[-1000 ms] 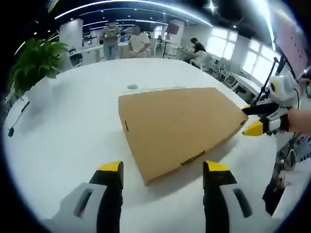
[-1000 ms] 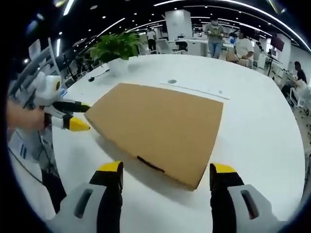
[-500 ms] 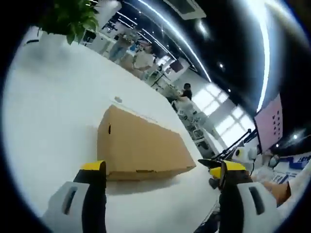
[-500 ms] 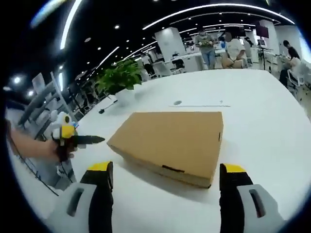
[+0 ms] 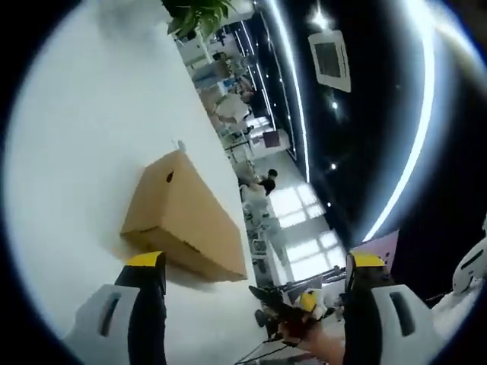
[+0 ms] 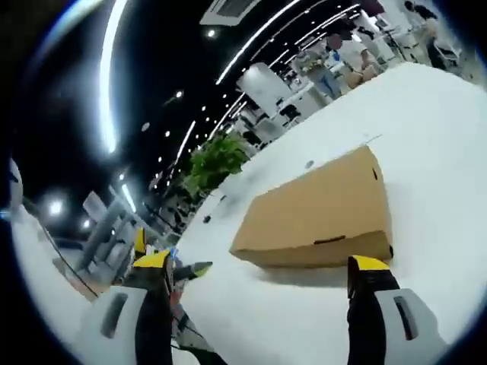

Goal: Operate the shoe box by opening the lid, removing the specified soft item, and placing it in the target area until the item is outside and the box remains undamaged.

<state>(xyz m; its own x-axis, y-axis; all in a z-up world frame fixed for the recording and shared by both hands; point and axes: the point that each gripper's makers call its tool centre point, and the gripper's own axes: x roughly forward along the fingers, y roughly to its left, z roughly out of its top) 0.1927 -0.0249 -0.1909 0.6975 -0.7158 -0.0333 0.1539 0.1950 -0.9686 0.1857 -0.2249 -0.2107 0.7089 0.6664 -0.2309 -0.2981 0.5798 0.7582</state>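
We are in a large open office with long strip lights overhead, working over a wide white surface (image 6: pixel 426 152). In the left gripper view our left claw (image 5: pixel 255 266) stands wide open, its yellow-tipped jaws far apart with nothing between them. Just past its left jaw lies the shoe box (image 5: pixel 183 217), brown cardboard, lid closed, resting flat on the surface (image 5: pixel 76 137). Beyond the box, at the far edge, a green plant (image 5: pixel 194 11) shows, and people sit at desks further off. Low in this view, between our jaws, we see the other claw held in a hand, off the surface edge and apart from the box.

In the right gripper view our right claw (image 6: pixel 262 266) is likewise spread wide and empty. The shoe box (image 6: pixel 323 213) sits just ahead, its near lower corner close to the right jaw tip; we cannot tell if they touch. The plant (image 6: pixel 217 163) stands behind the box, well apart from it.
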